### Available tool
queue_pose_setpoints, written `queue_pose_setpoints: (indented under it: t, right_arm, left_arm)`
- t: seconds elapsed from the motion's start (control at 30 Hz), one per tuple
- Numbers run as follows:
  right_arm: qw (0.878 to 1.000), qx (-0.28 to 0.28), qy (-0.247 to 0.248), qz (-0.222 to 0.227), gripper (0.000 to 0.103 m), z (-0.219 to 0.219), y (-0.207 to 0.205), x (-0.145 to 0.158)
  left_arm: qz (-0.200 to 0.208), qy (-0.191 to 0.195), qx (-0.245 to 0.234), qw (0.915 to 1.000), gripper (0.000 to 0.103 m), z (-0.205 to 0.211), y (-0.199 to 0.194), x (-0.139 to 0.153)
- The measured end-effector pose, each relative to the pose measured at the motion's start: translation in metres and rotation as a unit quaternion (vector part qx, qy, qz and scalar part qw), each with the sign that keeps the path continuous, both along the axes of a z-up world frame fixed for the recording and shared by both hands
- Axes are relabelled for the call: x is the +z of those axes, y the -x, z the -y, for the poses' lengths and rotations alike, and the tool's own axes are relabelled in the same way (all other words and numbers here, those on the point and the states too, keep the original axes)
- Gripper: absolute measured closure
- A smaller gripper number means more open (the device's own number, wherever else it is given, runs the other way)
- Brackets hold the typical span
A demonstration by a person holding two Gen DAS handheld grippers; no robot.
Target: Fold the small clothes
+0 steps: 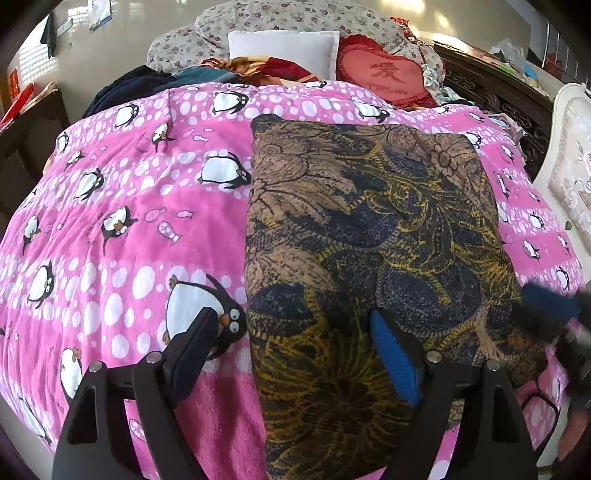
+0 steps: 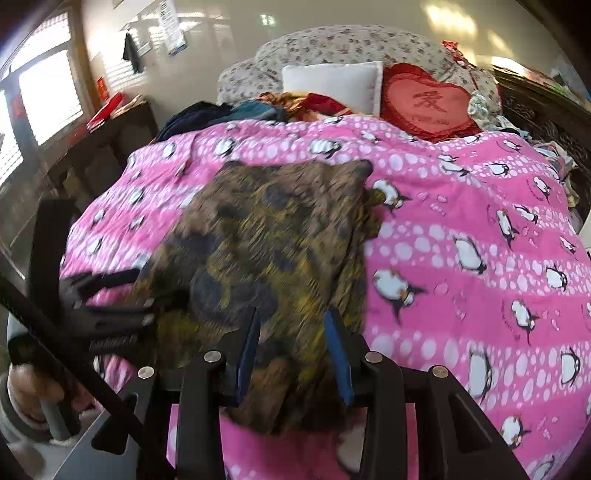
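Garment (image 1: 362,236) flat on penguin blanket (image 1: 122,206)

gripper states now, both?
Left gripper: open, holding nothing, over the patterned garment edge.
Right gripper: part open, garment between, grip cannot be told.

Sunlit bedroom (image 2: 236,22), shuttered window (image 2: 48,92)

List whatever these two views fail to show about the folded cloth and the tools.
- Patterned cloth: near edge hidden by the left tool, left wrist view.
- Same cloth: pattern motion-blurred, right wrist view.
- Right tool: contact with the cloth unclear, blurred.
- Pink blanket: cut off by frame edges.
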State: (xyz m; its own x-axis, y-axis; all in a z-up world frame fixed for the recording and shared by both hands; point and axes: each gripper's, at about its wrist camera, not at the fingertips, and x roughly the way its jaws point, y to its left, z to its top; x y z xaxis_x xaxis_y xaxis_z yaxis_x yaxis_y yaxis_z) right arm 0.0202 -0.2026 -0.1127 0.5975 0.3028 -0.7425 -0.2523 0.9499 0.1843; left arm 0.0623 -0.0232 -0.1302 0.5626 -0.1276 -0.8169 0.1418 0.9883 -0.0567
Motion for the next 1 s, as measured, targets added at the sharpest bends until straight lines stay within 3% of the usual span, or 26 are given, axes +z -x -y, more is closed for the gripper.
queue_pose_setpoints:
  t: [0.07, 0.13, 0.27, 0.4, 0.53, 1.0]
  right_arm:
    - [0.999, -0.013, 0.026, -0.022, 0.063, -0.003, 0.0, -0.023]
    - [0.999, -0.035, -0.001, -0.031, 0.061, 0.004, -0.002, -0.038]
    - [0.998, -0.046, -0.032, -0.019, 0.059, 0.011, 0.006, -0.016]
    - [0.997, -0.067, -0.042, 0.022, 0.039, 0.012, 0.014, 0.011]
    - [0.995, -0.084, -0.041, 0.042, 0.031, 0.008, 0.016, 0.025]
    - [0.992, -0.098, -0.01, 0.074, 0.018, -0.008, 0.016, 0.052]
  left_arm:
    - [0.001, 0.002, 0.003, 1.0, 0.02, 0.0, 0.002, 0.001]
    - [0.004, 0.0, 0.007, 1.0, 0.02, 0.0, 0.005, 0.003]
    - [0.026, -0.003, 0.015, 0.9995, 0.02, -0.001, 0.014, 0.014]
    - [0.05, -0.006, 0.022, 0.9985, 0.02, 0.0, 0.023, 0.027]
    - [0.065, -0.013, 0.026, 0.9974, 0.02, 0.0, 0.03, 0.039]
    - [0.105, -0.018, 0.037, 0.9936, 0.019, -0.004, 0.037, 0.073]
